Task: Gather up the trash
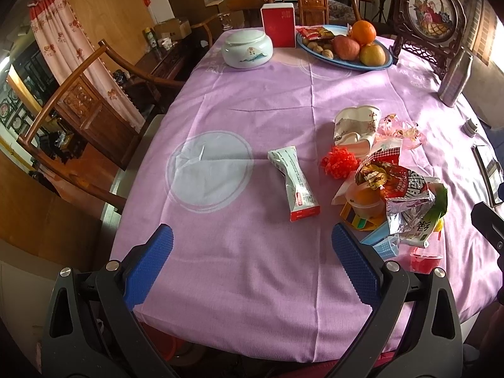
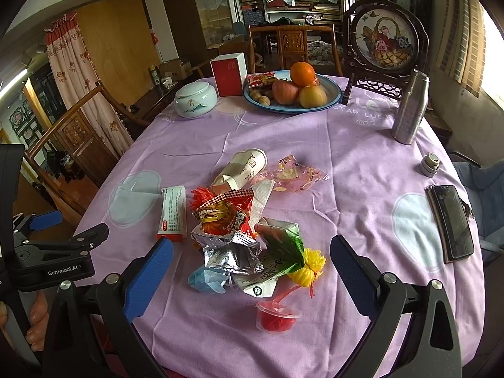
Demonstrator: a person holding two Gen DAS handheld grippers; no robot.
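A lilac cloth with pale printed circles covers the tabletop (image 2: 346,163), which stands in a cluttered room with carved wooden chairs (image 1: 78,100) along its left edge, a flowered curtain (image 1: 72,53) beyond them and stacked shelves at the back. Along the far edge stand a pale lidded jar (image 2: 196,99), a red box (image 2: 227,74), a blue plate (image 2: 330,94) of fruit and walnuts, and a framed round picture (image 2: 382,42) at the far right corner, with a metal bottle (image 2: 409,108) just in front of it. Near the right edge lie a small grey cap (image 2: 430,163) and a dark phone (image 2: 453,222). The trash pile (image 2: 239,236) sits in the middle of the near half: a crushed paper cup (image 2: 242,168), a pink wrapper (image 2: 293,173), a red noodle packet (image 2: 226,214), foil bag, green carton, blue mask, yellow pompom and, nearest the front edge, a small red jelly cup (image 2: 276,315). A flattened white and red box (image 1: 294,186) lies apart, just left of the pile. The left gripper (image 1: 252,264) hovers over the near edge with its fingers (image 1: 148,271) spread wide and empty, bare cloth ahead and to its left. The right gripper (image 2: 252,271) hangs above the pile's near side, fingers (image 2: 356,277) likewise parted, gripping nothing. The tabletop's near left corner and the strip between pile and phone are bare cloth.
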